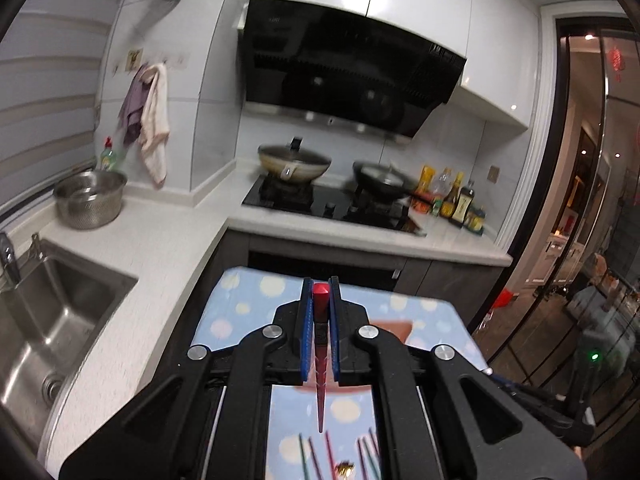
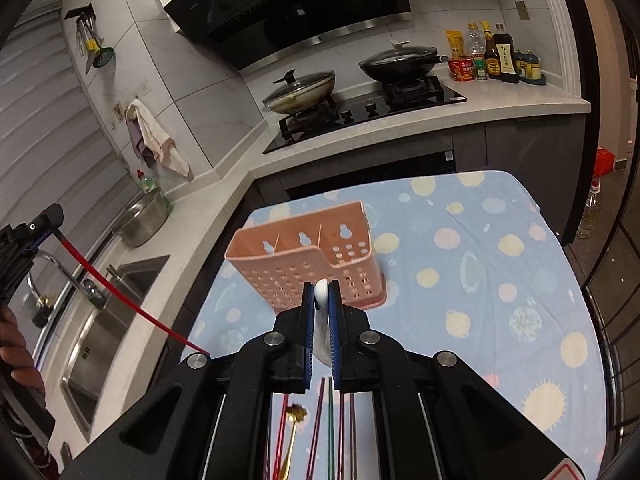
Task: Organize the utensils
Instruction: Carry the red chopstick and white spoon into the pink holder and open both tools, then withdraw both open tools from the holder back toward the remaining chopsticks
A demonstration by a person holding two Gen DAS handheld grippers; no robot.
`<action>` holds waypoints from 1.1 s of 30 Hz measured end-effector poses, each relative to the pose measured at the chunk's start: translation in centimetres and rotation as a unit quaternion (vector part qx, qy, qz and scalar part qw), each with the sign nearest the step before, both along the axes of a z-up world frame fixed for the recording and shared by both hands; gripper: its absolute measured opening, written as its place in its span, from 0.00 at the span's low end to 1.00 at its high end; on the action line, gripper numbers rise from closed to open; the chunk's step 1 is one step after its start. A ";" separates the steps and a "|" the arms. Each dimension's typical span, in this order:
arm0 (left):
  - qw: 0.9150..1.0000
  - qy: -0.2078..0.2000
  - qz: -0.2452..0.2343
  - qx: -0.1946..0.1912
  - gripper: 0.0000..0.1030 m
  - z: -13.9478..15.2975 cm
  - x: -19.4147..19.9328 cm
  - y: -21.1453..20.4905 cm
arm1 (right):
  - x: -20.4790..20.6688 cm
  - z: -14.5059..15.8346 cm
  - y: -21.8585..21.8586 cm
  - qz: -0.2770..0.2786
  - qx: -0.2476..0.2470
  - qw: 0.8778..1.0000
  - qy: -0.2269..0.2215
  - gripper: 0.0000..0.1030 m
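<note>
The caddy at 12 o'clock from the right gripper looks like matt pink plastic, perforated. The cloth is soft printed fabric. At 9 o'clock, the sink is brushed metal. The hood is glossy black.

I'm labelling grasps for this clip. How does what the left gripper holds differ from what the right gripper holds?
The left gripper is shut on a red chopstick, a thin straight stick; the right gripper is shut on a white spoon, rounded and wider. The red chopstick runs far out of the left gripper, as the right wrist view shows; the white spoon barely clears its pads. Both are clamped between blue pads above the dotted cloth.
</note>
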State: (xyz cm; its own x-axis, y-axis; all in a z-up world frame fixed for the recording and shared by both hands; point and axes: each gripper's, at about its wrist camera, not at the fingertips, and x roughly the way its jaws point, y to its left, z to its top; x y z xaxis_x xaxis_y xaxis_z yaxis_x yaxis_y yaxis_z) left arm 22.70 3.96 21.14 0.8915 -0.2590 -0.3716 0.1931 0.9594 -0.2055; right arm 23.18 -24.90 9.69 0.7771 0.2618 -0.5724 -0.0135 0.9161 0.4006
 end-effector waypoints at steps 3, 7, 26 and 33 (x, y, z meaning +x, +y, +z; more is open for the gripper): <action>1.000 -0.026 -0.004 -0.003 0.06 2.3 2.1 -0.9 | 2.8 1.1 -0.5 0.003 0.020 1.000 -0.010 0.07; 0.999 -0.049 -0.007 -0.006 0.07 3.8 5.3 -2.0 | 6.4 2.1 -0.7 -0.002 0.024 0.999 -0.022 0.07; 0.998 0.052 0.011 0.012 0.07 -5.7 14.7 -3.1 | 13.9 -4.4 0.2 -0.017 -0.007 0.999 0.036 0.13; 0.997 0.055 0.046 0.012 0.50 -6.0 13.2 -2.2 | 11.6 -2.9 0.2 -0.020 -0.022 0.999 0.015 0.27</action>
